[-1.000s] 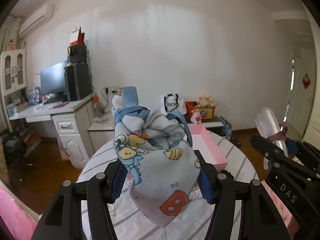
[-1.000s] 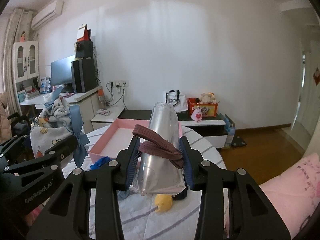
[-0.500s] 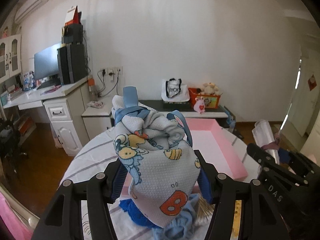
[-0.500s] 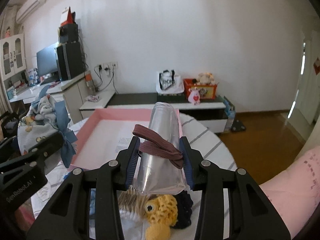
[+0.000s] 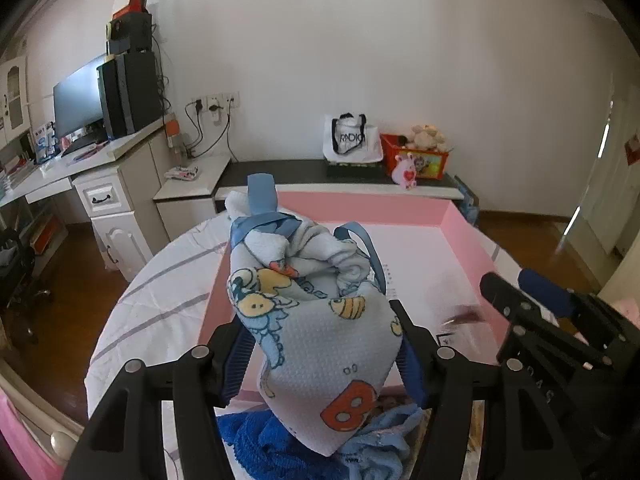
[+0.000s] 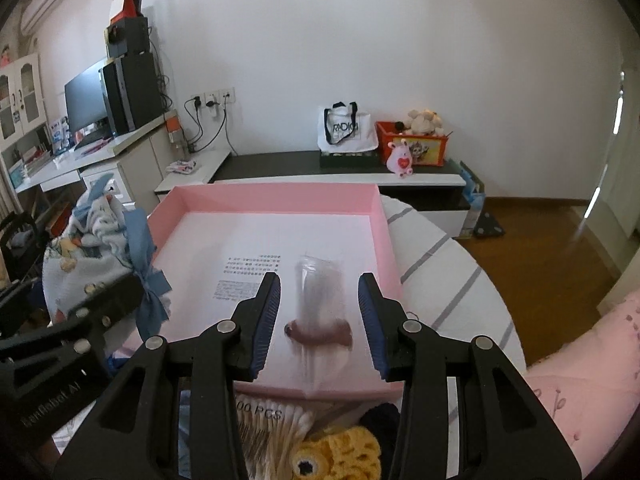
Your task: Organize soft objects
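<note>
My left gripper (image 5: 322, 354) pinches the cartoon-print towel bundle (image 5: 316, 320) above blue cloths (image 5: 272, 446); my right gripper (image 6: 319, 314) gapes over the clear bag roll (image 6: 320, 300), blurred, inside the pink tray (image 6: 276, 196).

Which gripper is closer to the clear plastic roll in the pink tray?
Right. The right gripper stands open around the plastic roll, not touching; the left gripper, clamping a printed cloth bundle, is off beside it.

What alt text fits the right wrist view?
The open right gripper hovers over a pink tray, where a blurred clear plastic roll with a brown band lies between its fingers. At left, the left gripper holds a cartoon-print cloth bundle.
</note>
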A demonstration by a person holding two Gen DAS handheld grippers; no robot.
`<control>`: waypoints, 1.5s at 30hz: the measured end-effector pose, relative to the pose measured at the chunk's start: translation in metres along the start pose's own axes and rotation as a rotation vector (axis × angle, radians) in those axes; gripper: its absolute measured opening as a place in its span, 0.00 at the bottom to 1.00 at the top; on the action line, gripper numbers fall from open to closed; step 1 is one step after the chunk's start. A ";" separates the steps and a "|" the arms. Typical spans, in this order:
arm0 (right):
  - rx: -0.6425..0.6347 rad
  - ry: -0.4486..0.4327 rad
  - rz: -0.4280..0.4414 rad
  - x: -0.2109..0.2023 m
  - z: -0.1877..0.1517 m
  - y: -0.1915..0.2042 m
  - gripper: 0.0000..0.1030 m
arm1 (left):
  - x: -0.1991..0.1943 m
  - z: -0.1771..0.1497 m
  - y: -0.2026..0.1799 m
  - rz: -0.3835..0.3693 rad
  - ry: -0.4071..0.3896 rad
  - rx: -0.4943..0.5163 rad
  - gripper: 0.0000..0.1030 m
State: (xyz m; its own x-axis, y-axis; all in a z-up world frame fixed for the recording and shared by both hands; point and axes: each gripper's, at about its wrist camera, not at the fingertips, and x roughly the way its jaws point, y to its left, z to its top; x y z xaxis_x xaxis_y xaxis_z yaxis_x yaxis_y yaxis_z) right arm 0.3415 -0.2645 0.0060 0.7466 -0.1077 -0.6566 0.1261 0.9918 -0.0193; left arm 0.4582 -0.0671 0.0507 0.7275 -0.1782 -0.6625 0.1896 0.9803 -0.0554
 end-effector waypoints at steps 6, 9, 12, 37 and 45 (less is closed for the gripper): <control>0.014 0.013 0.003 0.008 0.000 -0.004 0.38 | 0.023 0.007 -0.004 0.043 0.013 0.013 0.81; 0.022 0.019 0.003 0.009 0.000 -0.006 0.45 | 0.029 0.010 -0.007 0.067 -0.015 0.008 0.95; 0.022 0.016 -0.012 0.007 -0.001 -0.007 0.49 | 0.030 0.005 -0.011 0.070 -0.028 0.004 0.97; 0.027 -0.004 -0.040 -0.020 -0.007 -0.004 0.82 | -0.036 -0.066 0.002 0.091 -0.045 -0.022 0.99; 0.034 -0.047 -0.064 -0.052 -0.013 -0.007 0.94 | -0.075 -0.080 0.002 0.093 -0.073 -0.041 1.00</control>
State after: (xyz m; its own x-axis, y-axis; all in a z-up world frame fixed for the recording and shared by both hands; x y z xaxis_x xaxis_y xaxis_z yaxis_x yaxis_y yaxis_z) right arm 0.2931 -0.2652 0.0309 0.7657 -0.1745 -0.6190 0.1958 0.9801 -0.0341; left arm 0.3509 -0.0452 0.0405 0.7869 -0.0902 -0.6105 0.0928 0.9953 -0.0276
